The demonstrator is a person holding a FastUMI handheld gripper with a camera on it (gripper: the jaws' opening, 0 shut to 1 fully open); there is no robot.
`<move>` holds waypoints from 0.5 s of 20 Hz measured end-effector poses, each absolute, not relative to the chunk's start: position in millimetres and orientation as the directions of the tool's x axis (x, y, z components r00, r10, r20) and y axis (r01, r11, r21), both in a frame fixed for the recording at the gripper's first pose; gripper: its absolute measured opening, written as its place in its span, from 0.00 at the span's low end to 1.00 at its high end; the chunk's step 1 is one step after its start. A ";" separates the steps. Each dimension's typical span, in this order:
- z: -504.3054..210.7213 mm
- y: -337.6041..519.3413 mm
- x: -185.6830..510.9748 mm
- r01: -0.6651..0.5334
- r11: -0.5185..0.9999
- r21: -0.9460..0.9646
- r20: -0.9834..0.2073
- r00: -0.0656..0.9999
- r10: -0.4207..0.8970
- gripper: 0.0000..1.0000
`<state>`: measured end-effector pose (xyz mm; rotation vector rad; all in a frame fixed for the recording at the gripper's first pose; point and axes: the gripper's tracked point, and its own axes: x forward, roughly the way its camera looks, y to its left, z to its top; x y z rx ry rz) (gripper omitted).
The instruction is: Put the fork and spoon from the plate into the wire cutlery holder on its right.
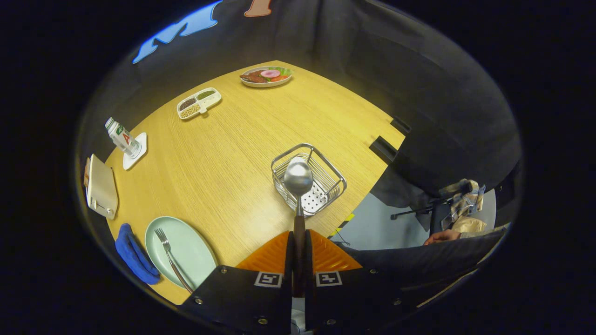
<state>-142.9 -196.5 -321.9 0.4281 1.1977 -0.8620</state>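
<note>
A: Where was the spoon [298,179]?
B: Clamped by its handle in the gripper [298,246], bowl over the holder [308,179]; the fork [171,258] lay on the plate [186,244].
A: Risk?
B: Released off-centre, it could strike the wire rim and fall outside.

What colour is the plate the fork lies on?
Pale mint green plate, clearest in the gripper view.

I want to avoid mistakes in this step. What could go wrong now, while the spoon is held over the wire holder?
The gripper is shut on the spoon by its handle alone; it may tilt or slip when released.

Its bowl hangs over the near rim of the wire cutlery holder, so it could catch there or tip the holder.
</note>
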 end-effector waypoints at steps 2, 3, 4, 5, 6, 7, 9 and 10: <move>-313.8 -206.7 -140.6 0.758 0.631 -0.165 -0.912 0.127 -0.390 0.19; -312.2 -208.8 -136.1 0.754 0.636 -0.163 -0.906 0.140 -0.399 0.25; -308.3 -207.9 -134.4 0.752 0.639 -0.159 -0.902 0.152 -0.403 0.28; -307.7 -211.5 -132.1 0.747 0.645 -0.162 -0.897 0.160 -0.411 0.30; -304.2 -211.8 -129.5 0.739 0.653 -0.164 -0.891 0.174 -0.420 0.30; -300.1 -212.7 -126.7 0.733 0.659 -0.167 -0.885 0.183 -0.428 0.30; -295.6 -207.5 -119.3 0.713 0.681 -0.164 -0.878 0.209 -0.431 0.30; -292.9 -205.2 -116.1 0.702 0.693 -0.167 -0.874 0.220 -0.434 0.30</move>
